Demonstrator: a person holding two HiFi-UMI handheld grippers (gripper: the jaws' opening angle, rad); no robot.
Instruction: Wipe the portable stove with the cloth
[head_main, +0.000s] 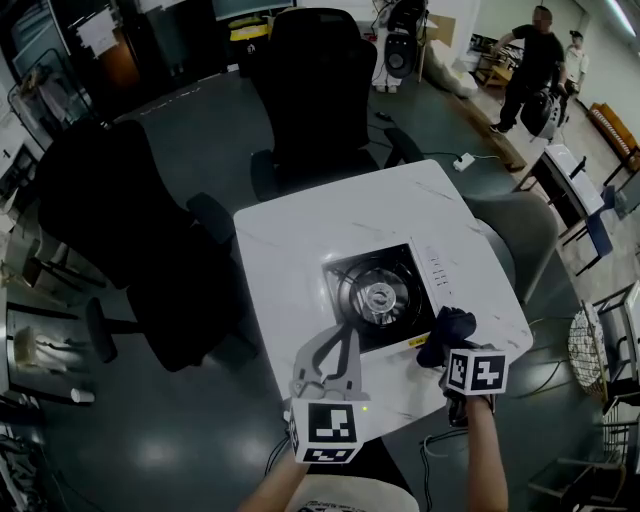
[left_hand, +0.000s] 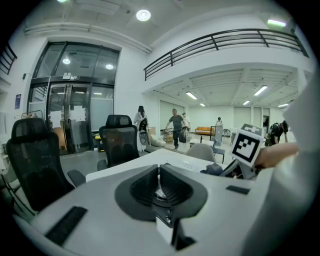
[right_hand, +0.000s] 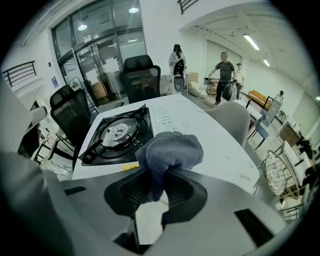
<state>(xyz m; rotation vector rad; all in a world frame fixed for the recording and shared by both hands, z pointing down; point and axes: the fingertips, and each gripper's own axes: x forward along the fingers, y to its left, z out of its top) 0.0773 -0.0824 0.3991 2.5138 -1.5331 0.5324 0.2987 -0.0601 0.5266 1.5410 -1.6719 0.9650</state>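
The portable stove (head_main: 380, 290) sits on the white table (head_main: 300, 240), with a black burner top and a white control strip on its right. My right gripper (head_main: 451, 350) is shut on a dark grey cloth (head_main: 448, 333) at the stove's near right corner. In the right gripper view the cloth (right_hand: 170, 150) bulges out of the gripper (right_hand: 159, 180), just short of the stove (right_hand: 117, 132). My left gripper (head_main: 347, 332) hovers over the stove's near edge. Its jaws stand together with nothing between them (left_hand: 159, 172).
Two black office chairs (head_main: 310, 90) (head_main: 110, 220) stand behind and left of the table, and a grey chair (head_main: 520, 235) on its right. A wire basket (head_main: 588, 345) is on the floor at the right. People (head_main: 535, 60) stand far back right.
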